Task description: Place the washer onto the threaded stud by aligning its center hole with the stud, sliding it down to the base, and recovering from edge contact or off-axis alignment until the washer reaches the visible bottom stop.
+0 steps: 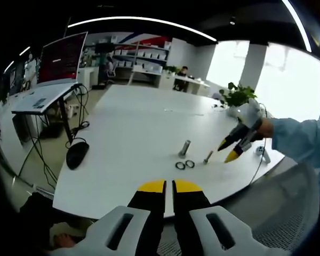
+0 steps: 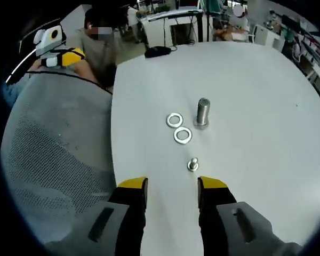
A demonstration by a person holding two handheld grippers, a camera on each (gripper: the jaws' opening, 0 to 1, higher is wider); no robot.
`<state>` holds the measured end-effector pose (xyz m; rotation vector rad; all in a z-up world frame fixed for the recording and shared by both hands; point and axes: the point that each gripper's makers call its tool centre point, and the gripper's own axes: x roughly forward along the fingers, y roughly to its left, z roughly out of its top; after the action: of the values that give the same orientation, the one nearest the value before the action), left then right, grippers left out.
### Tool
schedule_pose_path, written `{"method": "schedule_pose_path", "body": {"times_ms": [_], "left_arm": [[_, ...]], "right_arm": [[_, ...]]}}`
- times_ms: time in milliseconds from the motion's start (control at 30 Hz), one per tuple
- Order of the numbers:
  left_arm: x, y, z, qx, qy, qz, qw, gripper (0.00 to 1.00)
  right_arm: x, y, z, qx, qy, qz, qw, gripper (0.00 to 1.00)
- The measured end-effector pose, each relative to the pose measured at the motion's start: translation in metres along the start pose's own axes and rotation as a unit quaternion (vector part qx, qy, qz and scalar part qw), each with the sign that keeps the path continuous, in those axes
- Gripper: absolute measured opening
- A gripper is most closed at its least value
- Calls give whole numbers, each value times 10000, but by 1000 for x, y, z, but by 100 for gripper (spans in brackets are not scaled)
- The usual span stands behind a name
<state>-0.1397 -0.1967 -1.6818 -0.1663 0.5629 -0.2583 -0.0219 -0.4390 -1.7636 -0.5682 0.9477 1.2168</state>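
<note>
Two silver washers lie flat, touching or nearly so, on a white tabletop, just beside an upright threaded stud. Neither washer is on the stud. In the right gripper view the far washer sits left of the stud's base, and the near washer lies just in front of it, closer to the camera. A small bolt stands nearer still, between the washers and the right tongs.

The right tongs hang above the tabletop with their yellow-tipped jaws spread wide and nothing between them, pointing toward the bolt and washers. The left tongs, seen in the left gripper view, have their jaws drawn together with only a thin gap, holding nothing, and sit back near the tabletop's edge, well apart from the hardware.

From the left gripper view, the stud stands beyond the pair of washers, with the bolt to their right. The right tongs reach in from the right, held by a hand in a light blue sleeve, their tips just beside the bolt.

A black mouse rests near the tabletop's left edge, and a potted plant stands at the far side. A grey mesh chair sits beside the tabletop in the right gripper view.
</note>
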Motion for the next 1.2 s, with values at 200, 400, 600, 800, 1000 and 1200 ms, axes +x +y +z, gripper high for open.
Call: {"method": "schedule_pose_path", "body": {"times_ms": [200, 400, 600, 800, 1000, 1200], "left_arm": [[0, -1, -2, 53, 71, -24, 10000, 2], [0, -1, -2, 46, 72, -34, 10000, 2], [0, -1, -2, 51, 79, -43, 9999, 2], [0, -2, -2, 69, 52, -55, 9999, 2], [0, -3, -2, 68, 67, -77, 9999, 1], [0, -4, -4, 123, 138, -92, 9998, 0]], "right_arm": [[-40, 20, 24, 782, -1113, 312, 9902, 39], [-71, 47, 29, 1082, -1715, 422, 9783, 40], [-93, 83, 16, 1252, -2038, 402, 9701, 40], [-107, 118, 3, 1600, -2415, 484, 9559, 31], [-114, 137, -11, 1748, -2536, 206, 9511, 28], [-103, 147, -12, 1908, -2498, -123, 9492, 26]]}}
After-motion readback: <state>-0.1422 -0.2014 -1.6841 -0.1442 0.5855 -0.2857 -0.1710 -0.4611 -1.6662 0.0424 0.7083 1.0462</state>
